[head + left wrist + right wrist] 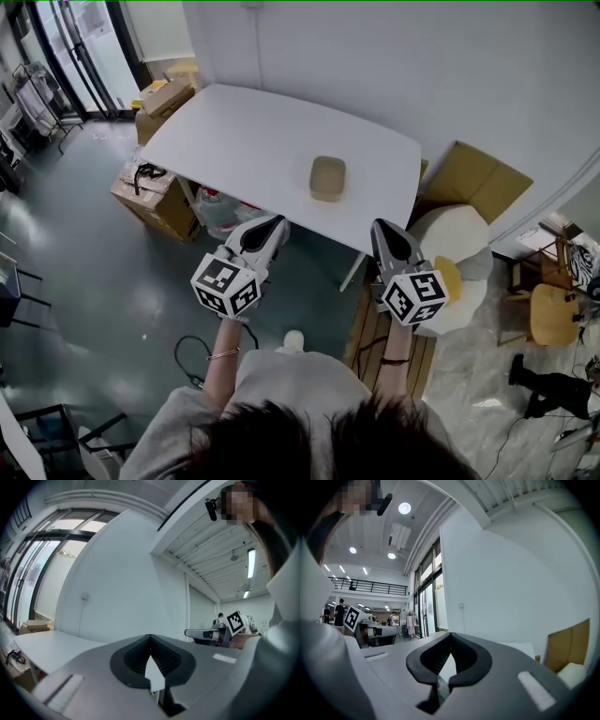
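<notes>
In the head view a white table (253,141) stands against a white wall, and a small tan tray (327,178) lies on its right half. I hold both grippers in the air at the table's near edge, short of the tray. The left gripper (276,225) is shut with nothing in it, its tips meeting (150,637) toward the wall. The right gripper (383,229) is likewise shut and empty, with its jaws together (450,635). Each gripper shows in the other's view: the right gripper's marker cube (235,621) and the left gripper's marker cube (351,618).
Cardboard boxes (157,199) sit under the table's left end, and another box (166,97) stands behind it. A flat cardboard sheet (480,178) and a white round seat (457,246) are at the right. A wooden chair (550,315) stands further right. Cables (187,361) lie on the floor.
</notes>
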`<state>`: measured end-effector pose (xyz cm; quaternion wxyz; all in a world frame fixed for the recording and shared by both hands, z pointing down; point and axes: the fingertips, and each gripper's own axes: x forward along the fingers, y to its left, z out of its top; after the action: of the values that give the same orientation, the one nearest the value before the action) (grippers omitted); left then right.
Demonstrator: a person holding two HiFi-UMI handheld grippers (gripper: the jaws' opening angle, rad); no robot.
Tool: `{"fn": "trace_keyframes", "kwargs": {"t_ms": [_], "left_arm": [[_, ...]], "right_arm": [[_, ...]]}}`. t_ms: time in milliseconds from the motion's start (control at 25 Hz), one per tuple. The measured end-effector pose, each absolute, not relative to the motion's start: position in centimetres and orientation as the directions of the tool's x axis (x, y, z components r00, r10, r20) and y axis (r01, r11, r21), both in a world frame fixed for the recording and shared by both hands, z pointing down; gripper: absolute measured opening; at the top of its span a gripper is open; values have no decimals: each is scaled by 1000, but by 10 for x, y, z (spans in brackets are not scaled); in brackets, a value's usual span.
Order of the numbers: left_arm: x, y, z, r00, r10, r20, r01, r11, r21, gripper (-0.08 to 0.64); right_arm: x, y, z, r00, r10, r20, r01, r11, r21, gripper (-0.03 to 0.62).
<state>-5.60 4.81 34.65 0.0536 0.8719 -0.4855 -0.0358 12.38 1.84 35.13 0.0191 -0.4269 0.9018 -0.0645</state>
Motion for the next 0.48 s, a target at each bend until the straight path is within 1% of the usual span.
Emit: {"fn": "trace_keyframes", "kwargs": {"t_ms": [480], "left_arm": [[-79,-13,360,567,-823,-9,-813,-562,152,-9]], "right_arm": [[94,-33,362,-611,-790,44,-788,602,-127,12]]}}
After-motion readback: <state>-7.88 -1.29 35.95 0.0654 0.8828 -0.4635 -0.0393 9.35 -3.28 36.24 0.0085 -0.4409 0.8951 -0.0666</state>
